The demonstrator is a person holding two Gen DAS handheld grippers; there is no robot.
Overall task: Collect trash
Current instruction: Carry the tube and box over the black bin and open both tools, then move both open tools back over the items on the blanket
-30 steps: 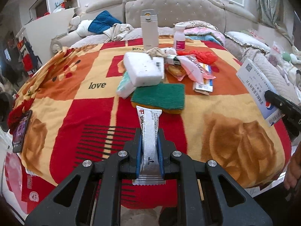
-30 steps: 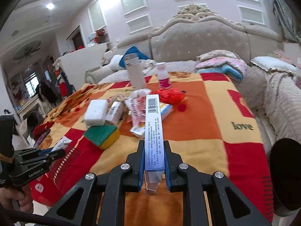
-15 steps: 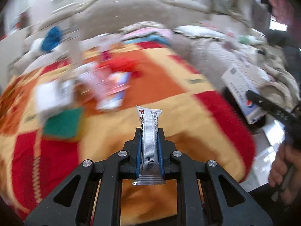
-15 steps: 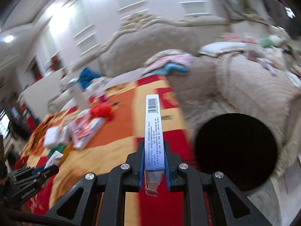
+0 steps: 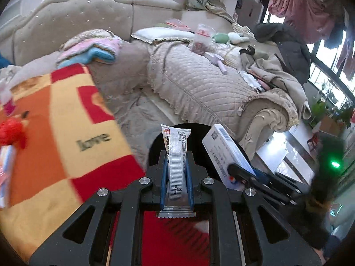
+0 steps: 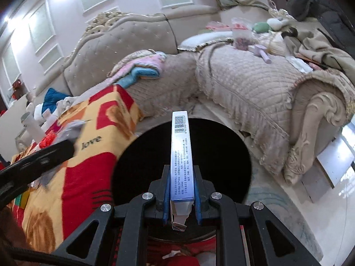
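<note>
Both grippers have swung from the cluttered blanket (image 5: 66, 133) to the black bin (image 6: 144, 159), left gripper (image 5: 176, 170) clamping a silver sachet (image 5: 176, 155), right gripper (image 6: 182, 186) a blue-and-white carton (image 6: 180, 155), apparently ready for dropping.

bright daylight, motion-blurred fisheye edges

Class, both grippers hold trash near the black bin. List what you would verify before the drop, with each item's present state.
1. Left gripper shut on silver sachet: ok.
2. Right gripper shut on blue-and-white box: ok.
3. Box over the black bin opening: ok.
4. Sachet over the bin: its tip is, the rest cannot tell.
5. Bin has room inside: cannot tell, interior dark.
6. Grippers apart from each other: ok.
</note>
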